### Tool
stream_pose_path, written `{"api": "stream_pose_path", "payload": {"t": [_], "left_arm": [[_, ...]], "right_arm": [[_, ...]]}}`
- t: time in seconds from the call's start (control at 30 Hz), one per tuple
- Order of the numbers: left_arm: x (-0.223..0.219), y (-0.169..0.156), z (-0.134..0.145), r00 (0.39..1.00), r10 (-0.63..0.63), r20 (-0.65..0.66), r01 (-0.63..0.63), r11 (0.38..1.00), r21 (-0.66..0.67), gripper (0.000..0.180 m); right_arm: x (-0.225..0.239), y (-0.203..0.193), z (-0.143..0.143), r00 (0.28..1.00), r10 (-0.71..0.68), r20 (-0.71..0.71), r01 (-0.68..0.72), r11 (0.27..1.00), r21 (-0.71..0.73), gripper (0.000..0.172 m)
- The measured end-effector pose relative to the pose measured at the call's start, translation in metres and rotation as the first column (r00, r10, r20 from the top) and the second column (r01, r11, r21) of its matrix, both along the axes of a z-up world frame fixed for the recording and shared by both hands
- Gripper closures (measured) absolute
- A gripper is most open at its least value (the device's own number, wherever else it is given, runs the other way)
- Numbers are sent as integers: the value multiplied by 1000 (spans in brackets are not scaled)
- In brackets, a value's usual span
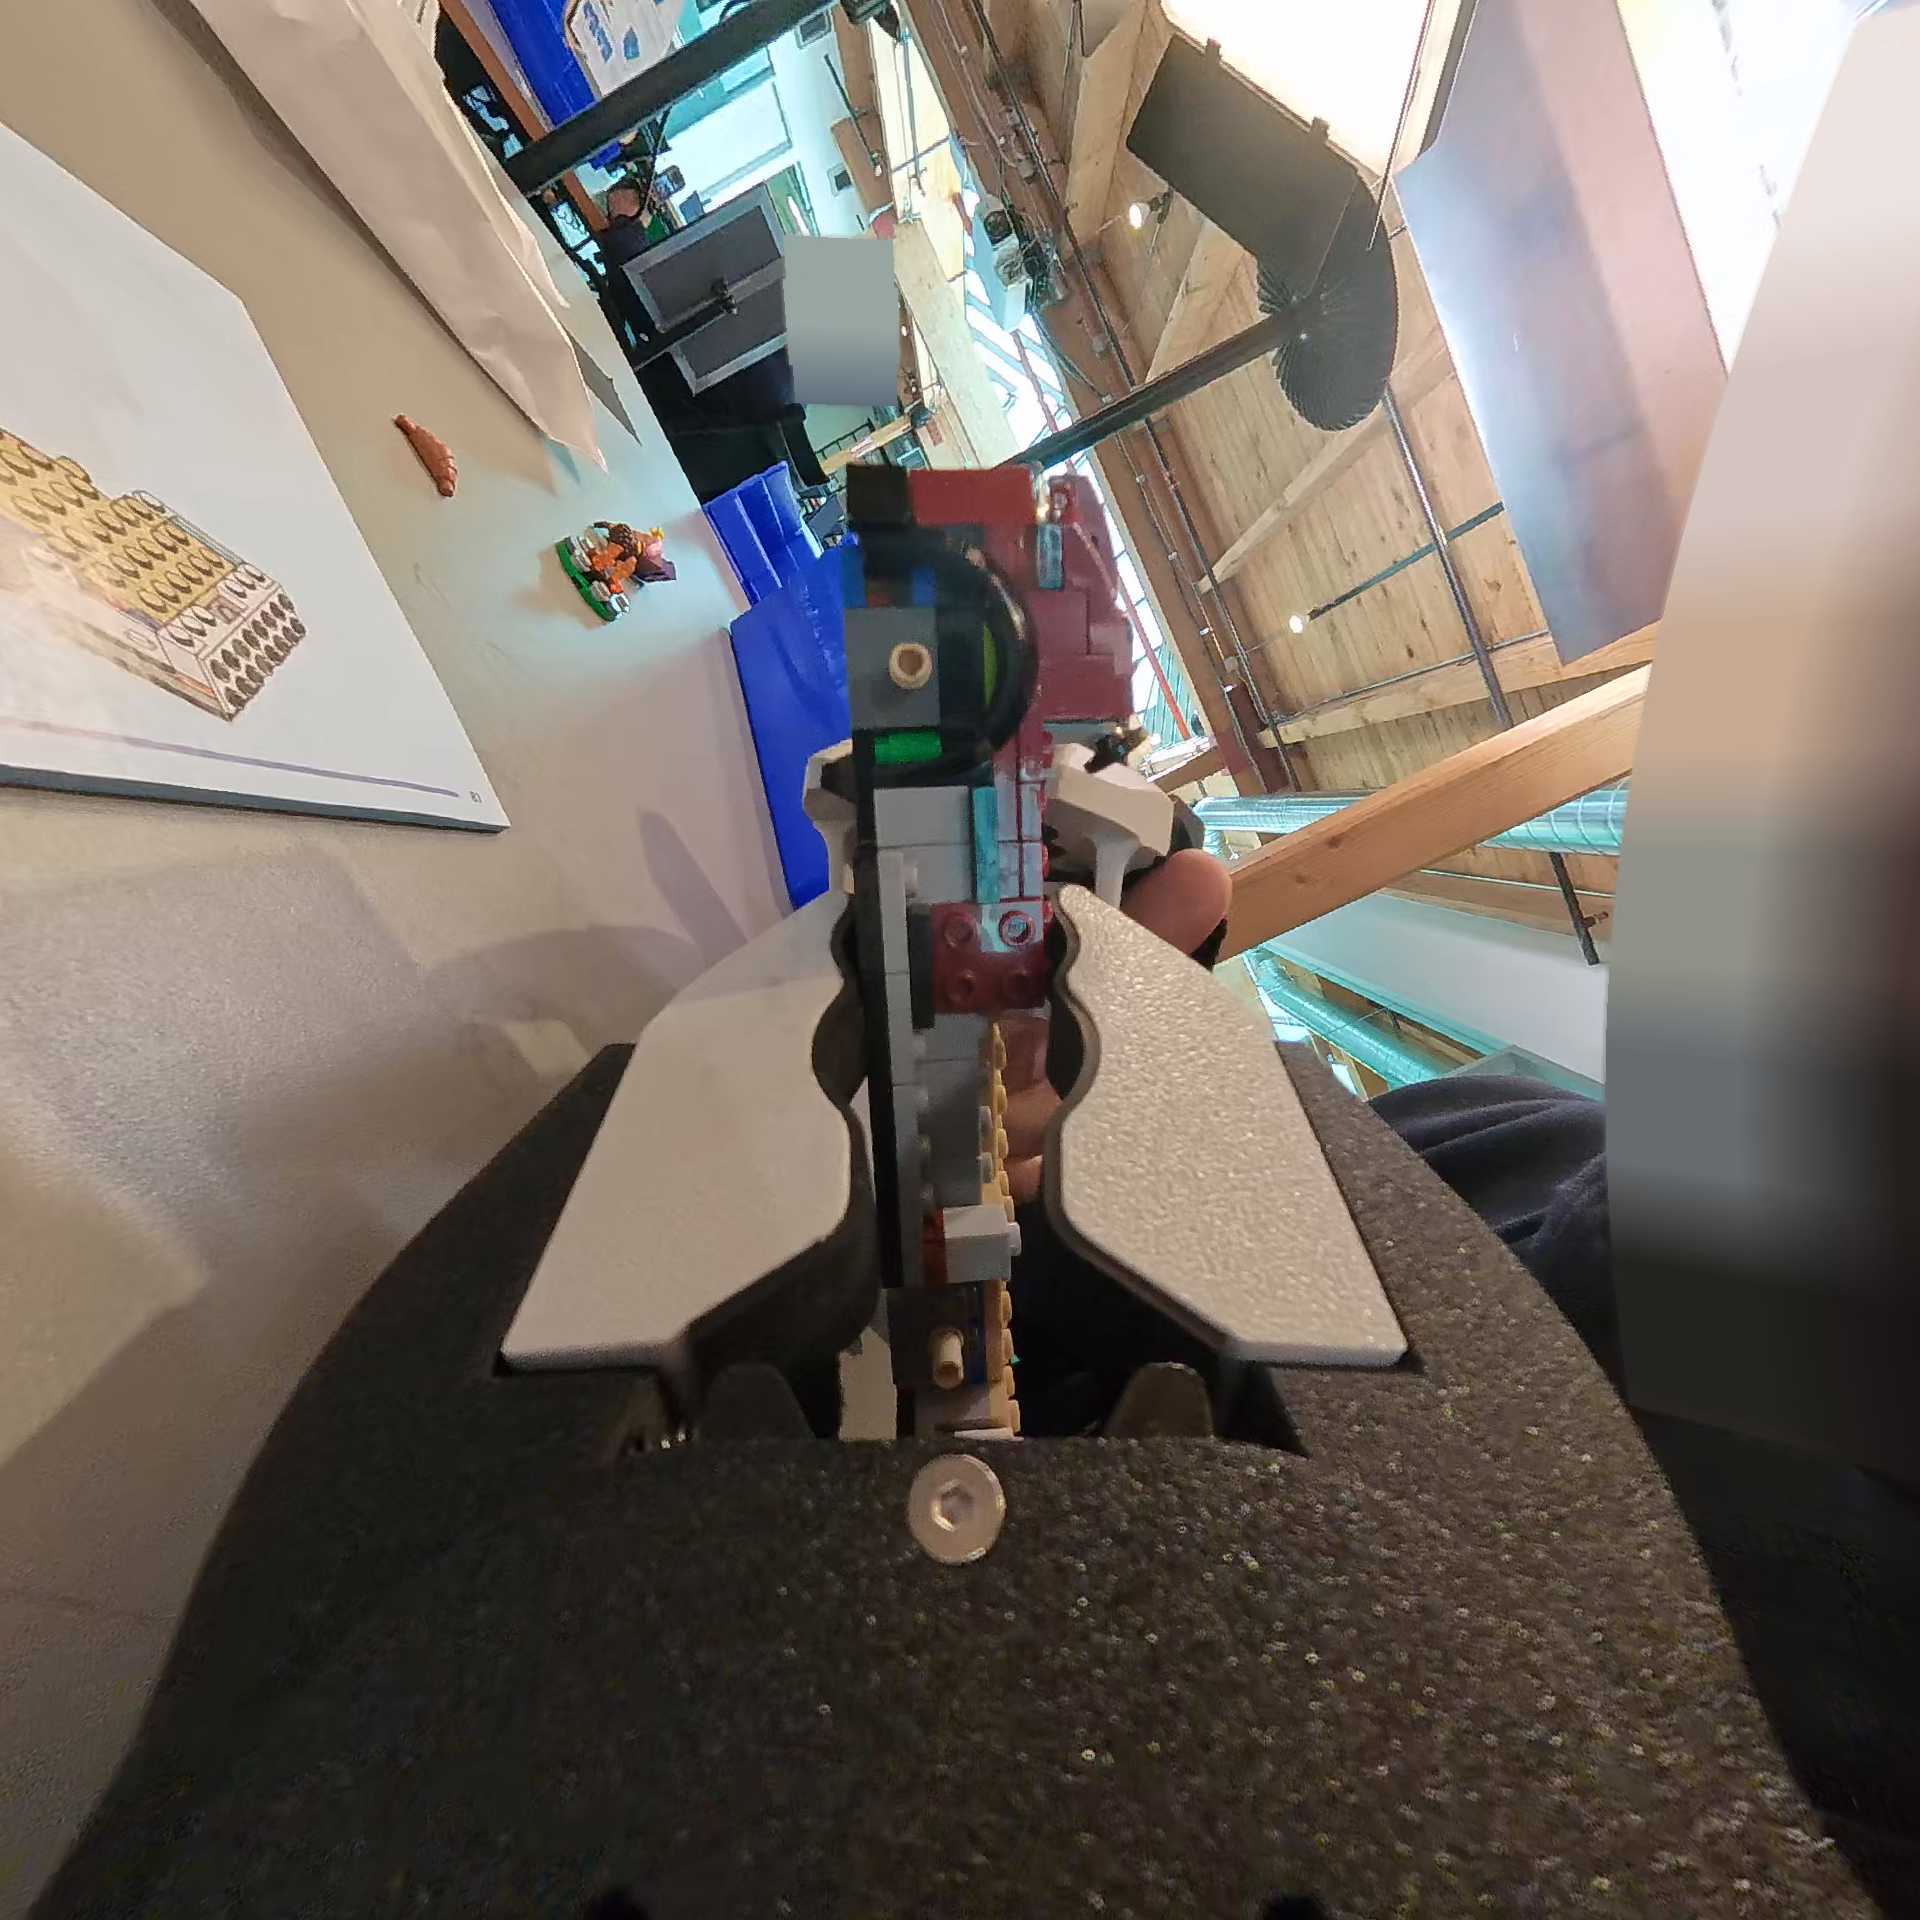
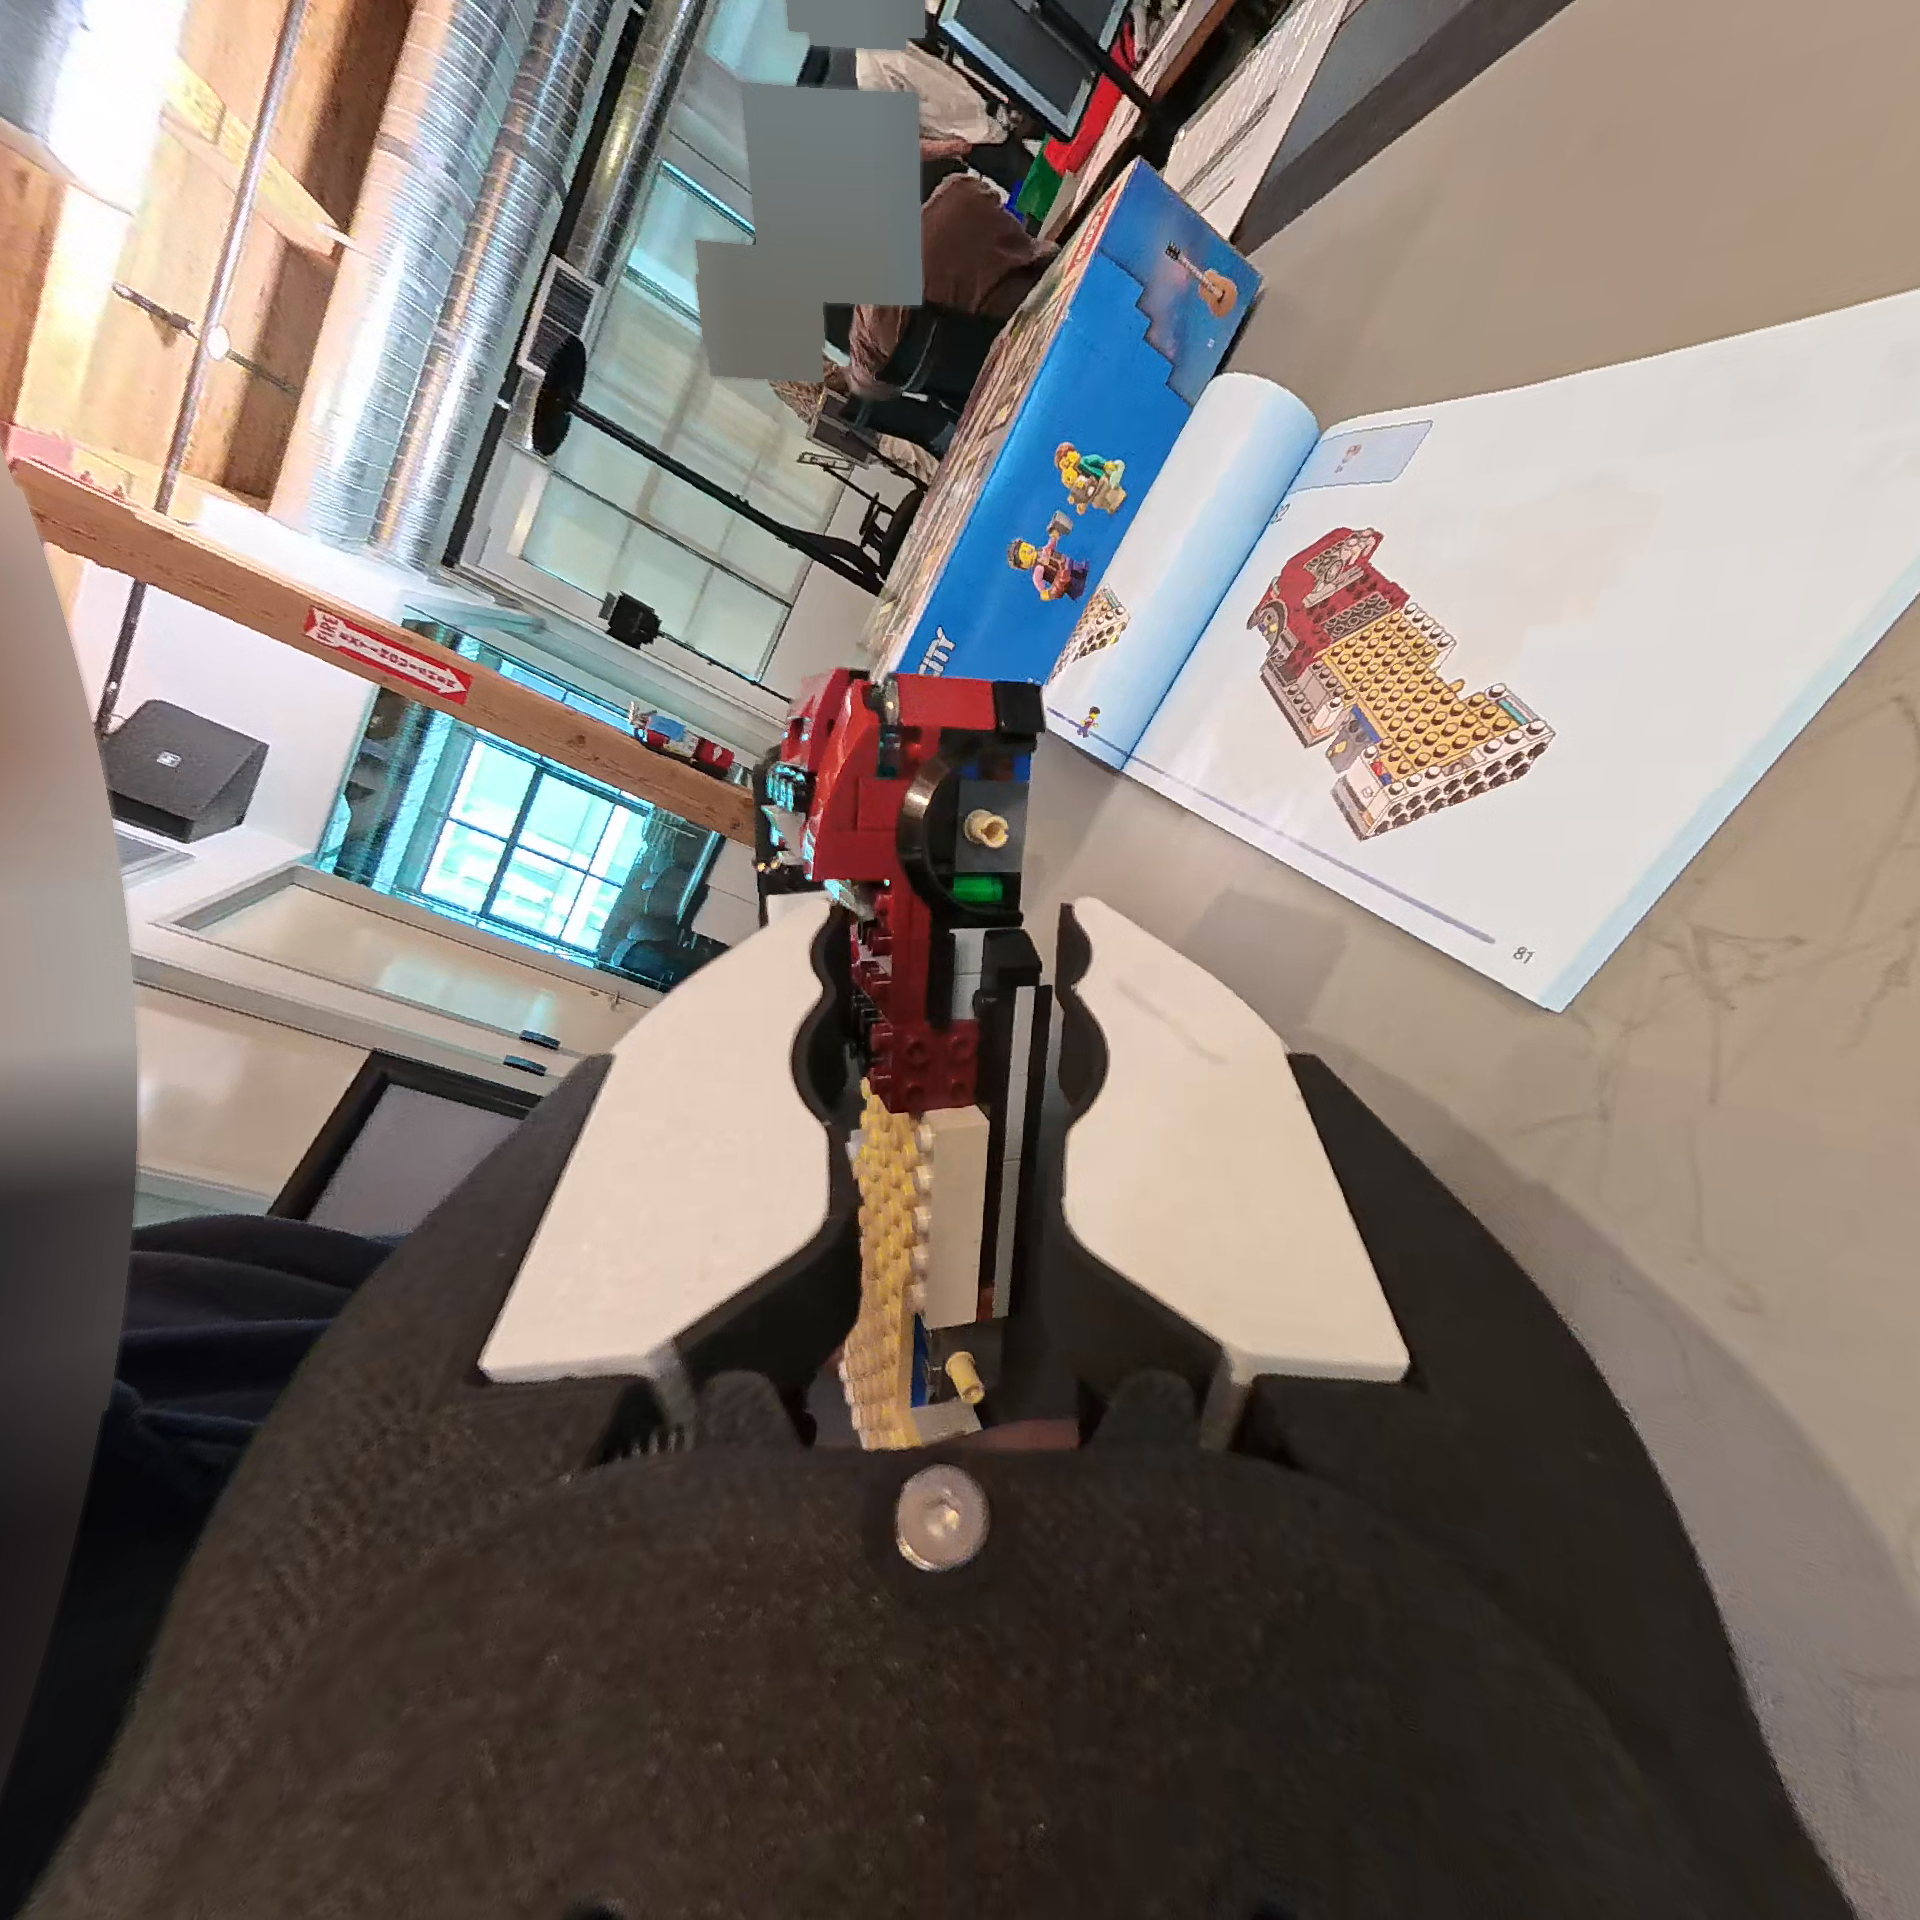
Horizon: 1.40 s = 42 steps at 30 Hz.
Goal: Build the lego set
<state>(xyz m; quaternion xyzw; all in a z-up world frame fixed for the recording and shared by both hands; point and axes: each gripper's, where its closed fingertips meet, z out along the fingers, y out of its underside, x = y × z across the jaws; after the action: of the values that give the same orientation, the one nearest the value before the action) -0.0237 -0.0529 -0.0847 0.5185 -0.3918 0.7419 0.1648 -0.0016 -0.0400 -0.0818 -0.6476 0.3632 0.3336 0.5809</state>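
Left gripper (image 1: 951,935) clamps the brick truck model (image 1: 956,790); right gripper (image 2: 940,935) brackets its other side, right-pad contact unclear. Instruction booklet (image 2: 1558,675) lies beyond.

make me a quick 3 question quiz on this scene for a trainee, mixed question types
1. True or false: the open white instruction booklet lies on the grey table.
2. What stands between the fingers of the left gripper?
A. a dark red and grey toy-brick vehicle model
B. a roll of tape
C. a green cup
3. Fill in: in the right wrist view, the cardboard box standing behind the booklet is mainly ____ in colour.

Key: 1 true; 2 A; 3 blue
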Motion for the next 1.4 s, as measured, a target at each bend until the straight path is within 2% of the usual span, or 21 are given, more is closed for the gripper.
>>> {"api": "stream_pose_path", "payload": {"t": [0.3, 0.63, 0.83, 1.0, 1.4], "left_arm": [[-1, -6, -3, 1000, -17, -4, 18, 999, 42, 149], [-1, -9, -5, 1000, 10, 27, -14, 988, 151, 148], [2, -7, -6, 1000, 25, 10, -26, 991, 134, 149], [4, -3, -5, 1000, 29, -10, -28, 998, 62, 149], [3, -7, -5, 1000, 18, -5, -18, 996, 87, 149]], "right_arm": [[1, -1, 0, 1000, -20, 4, 20, 999, 26, 135], [3, -4, 0, 998, -67, -4, 67, 997, 48, 136], [4, -5, 0, 997, -80, 5, 80, 996, 38, 137], [1, -3, 1, 998, -59, 33, 58, 998, 30, 131], [3, -3, -2, 997, -71, 39, 70, 997, 22, 137]]}}
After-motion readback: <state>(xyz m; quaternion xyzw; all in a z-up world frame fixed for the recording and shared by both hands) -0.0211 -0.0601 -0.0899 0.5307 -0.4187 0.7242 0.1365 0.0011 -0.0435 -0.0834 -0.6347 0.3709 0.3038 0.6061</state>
